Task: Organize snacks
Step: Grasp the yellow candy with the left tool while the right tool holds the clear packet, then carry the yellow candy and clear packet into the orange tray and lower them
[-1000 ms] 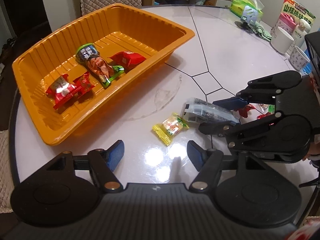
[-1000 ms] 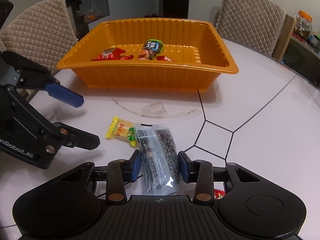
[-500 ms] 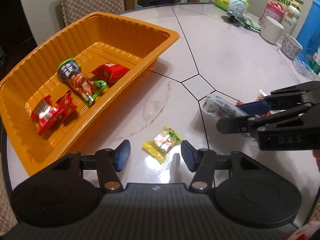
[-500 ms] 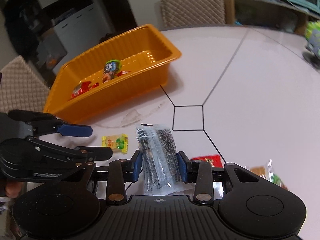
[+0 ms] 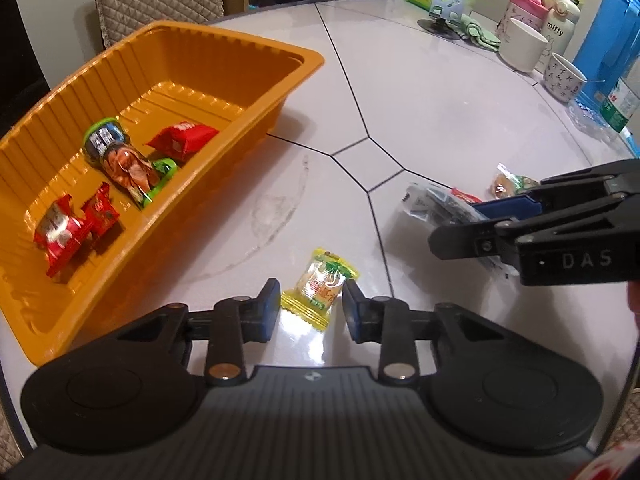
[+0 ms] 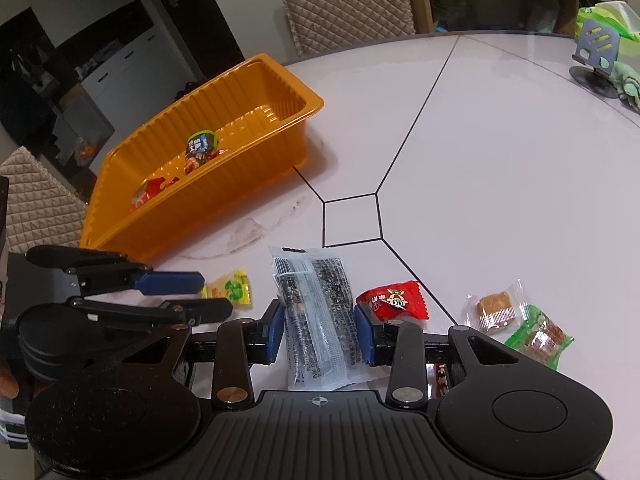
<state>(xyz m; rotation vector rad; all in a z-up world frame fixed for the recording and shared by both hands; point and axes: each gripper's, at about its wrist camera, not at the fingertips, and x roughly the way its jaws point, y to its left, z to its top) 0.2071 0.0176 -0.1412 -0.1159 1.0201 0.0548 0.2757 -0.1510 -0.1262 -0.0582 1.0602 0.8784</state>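
Both tools are mid-pickup beside the orange tray (image 5: pixel 280 96): the left gripper (image 5: pixel 311 307) is closing around the yellow candy (image 5: pixel 320 284) (pads not quite touching), the right gripper (image 6: pixel 320 330) pinches the grey sesame-stick packet (image 6: pixel 316 312). Next, I judge, lift both into the tray.

The round white table (image 6: pixel 500 168) is carrying an orange tray (image 5: pixel 256 52), a yellow candy (image 5: pixel 320 288), a clear dark-speckled packet (image 6: pixel 320 312), a red candy (image 6: pixel 394 300), 2 mugs and a blue jug.

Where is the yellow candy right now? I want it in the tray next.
In the left wrist view the yellow candy lies on the white table between the closing left claw fingers, just right of the orange tray.
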